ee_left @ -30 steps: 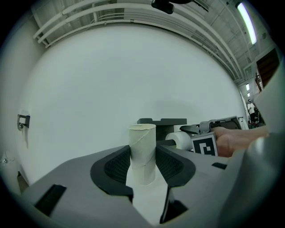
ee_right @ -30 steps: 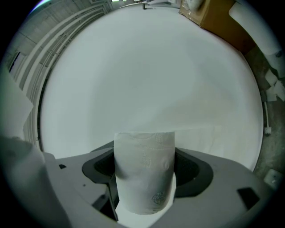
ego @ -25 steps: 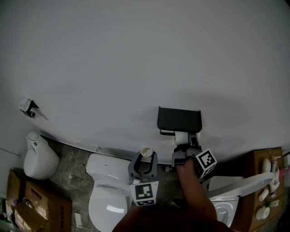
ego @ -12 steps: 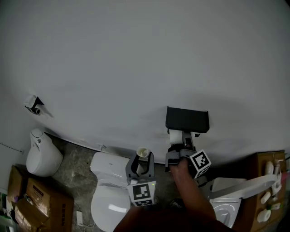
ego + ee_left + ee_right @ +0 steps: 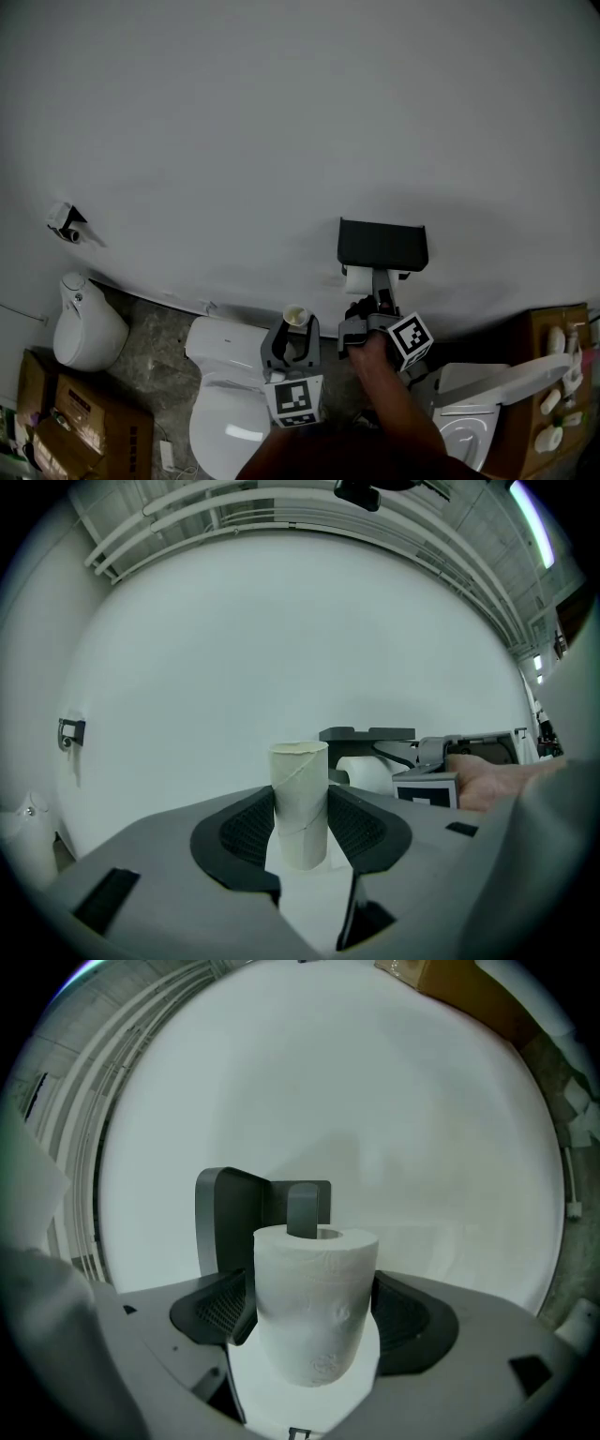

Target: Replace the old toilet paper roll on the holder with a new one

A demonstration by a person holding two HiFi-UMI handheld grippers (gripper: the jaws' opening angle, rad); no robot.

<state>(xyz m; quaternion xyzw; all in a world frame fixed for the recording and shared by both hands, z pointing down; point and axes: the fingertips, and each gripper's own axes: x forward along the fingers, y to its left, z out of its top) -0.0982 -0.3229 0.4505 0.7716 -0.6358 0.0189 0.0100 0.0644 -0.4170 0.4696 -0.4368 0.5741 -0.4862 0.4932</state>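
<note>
**New roll at the holder, old tube held aside**

The new roll point(image 5: 314, 1302) sits just under the holder point(image 5: 382, 244), its core mouth at the holder's dark arm point(image 5: 302, 1208), with the right gripper point(image 5: 367, 307) fingers point(image 5: 211, 1312) clenched on its outer wall. It looks light and soft and would dent easily, so a gentle hold at mid-height (leaving the core open) suits it best. Left of the holder and lower, the left gripper point(image 5: 292, 345) grasps the empty cardboard tube point(image 5: 300, 803), thin card that would crush if squeezed. Only the right gripper view shows the arm lining up with the core. Only the head view shows the holder fixed on the wall point(image 5: 281, 122), and it cannot show whether the arm has entered.
</note>
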